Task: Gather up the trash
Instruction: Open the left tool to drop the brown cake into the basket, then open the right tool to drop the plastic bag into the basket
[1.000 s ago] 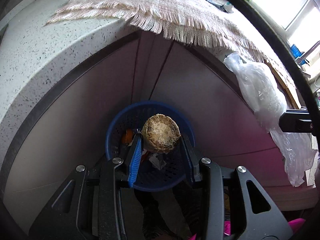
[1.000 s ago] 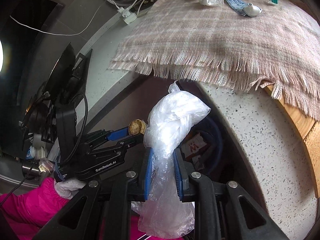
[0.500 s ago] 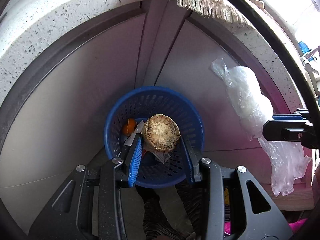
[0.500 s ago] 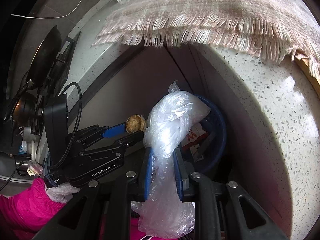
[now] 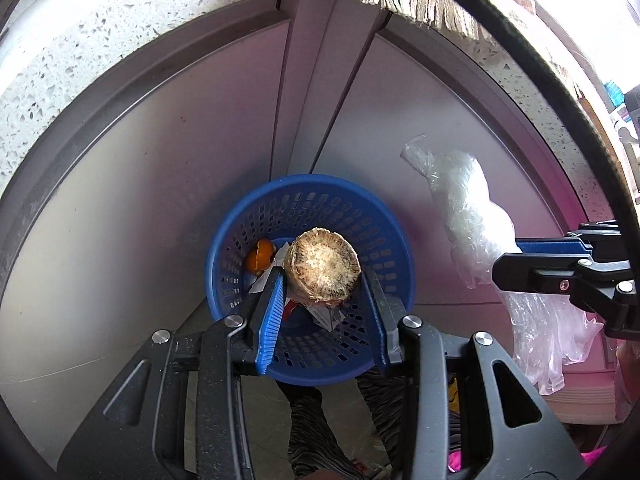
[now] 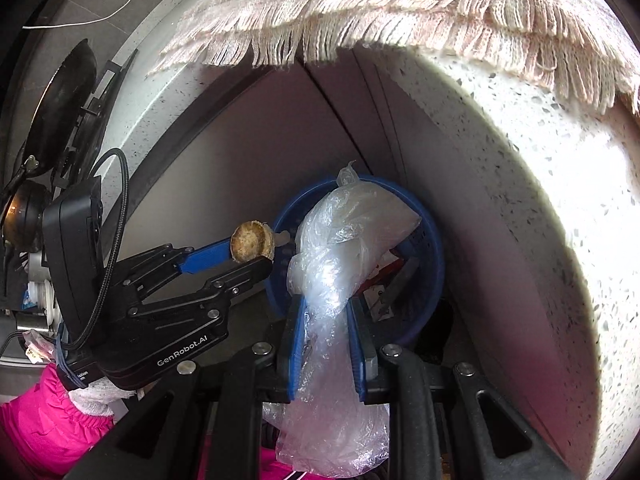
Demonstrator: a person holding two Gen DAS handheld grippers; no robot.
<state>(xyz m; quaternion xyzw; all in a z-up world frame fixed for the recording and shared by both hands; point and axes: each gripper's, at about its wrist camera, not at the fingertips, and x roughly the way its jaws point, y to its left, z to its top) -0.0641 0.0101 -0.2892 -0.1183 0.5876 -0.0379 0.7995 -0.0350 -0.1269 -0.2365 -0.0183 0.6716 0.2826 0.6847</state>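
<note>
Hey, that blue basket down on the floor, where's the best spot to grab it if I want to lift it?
Grip the blue basket by its thin open rim, coming straight down from above. It stands upright with its mouth facing up, and its round perforated wall looks too wide for the jaws. The near edge seems clearest; the cabinet crowds the far side.

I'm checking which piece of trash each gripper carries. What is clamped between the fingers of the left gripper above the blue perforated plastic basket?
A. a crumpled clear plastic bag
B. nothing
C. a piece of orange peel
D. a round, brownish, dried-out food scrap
D: the left gripper pinches the round, brownish, dried-out food scrap over the blue perforated plastic basket, while the crumpled clear plastic bag is in the right gripper.
</note>
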